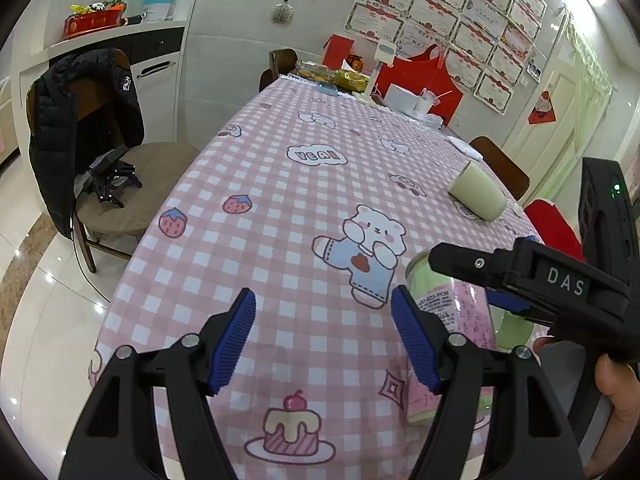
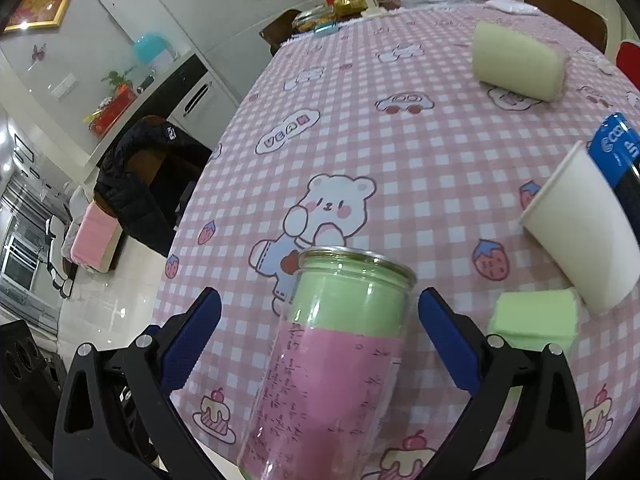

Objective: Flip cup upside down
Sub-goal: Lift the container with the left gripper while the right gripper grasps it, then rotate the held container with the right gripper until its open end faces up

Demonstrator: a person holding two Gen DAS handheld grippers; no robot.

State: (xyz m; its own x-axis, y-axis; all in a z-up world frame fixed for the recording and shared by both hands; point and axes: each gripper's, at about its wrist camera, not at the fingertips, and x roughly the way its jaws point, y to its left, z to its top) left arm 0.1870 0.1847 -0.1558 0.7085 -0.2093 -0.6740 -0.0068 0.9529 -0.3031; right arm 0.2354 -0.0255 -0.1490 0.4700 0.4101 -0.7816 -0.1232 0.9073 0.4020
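Note:
A clear glass cup (image 2: 336, 352) with a green and pink liner stands on the pink checked tablecloth (image 2: 400, 168), between the fingers of my right gripper (image 2: 320, 332). The jaws are open, with gaps on both sides of the cup. In the left wrist view the same cup (image 1: 452, 304) sits just right of my left gripper (image 1: 324, 336), partly hidden by the right gripper's black body. The left gripper is open and empty above the cloth.
A white paper cup (image 2: 580, 232) lies tilted at the right with a blue can (image 2: 618, 156) behind it. A green pad (image 2: 536, 316) lies beside it. A pale green cup (image 2: 516, 64) lies on its side farther back. A chair with a black jacket (image 1: 84, 136) stands left of the table.

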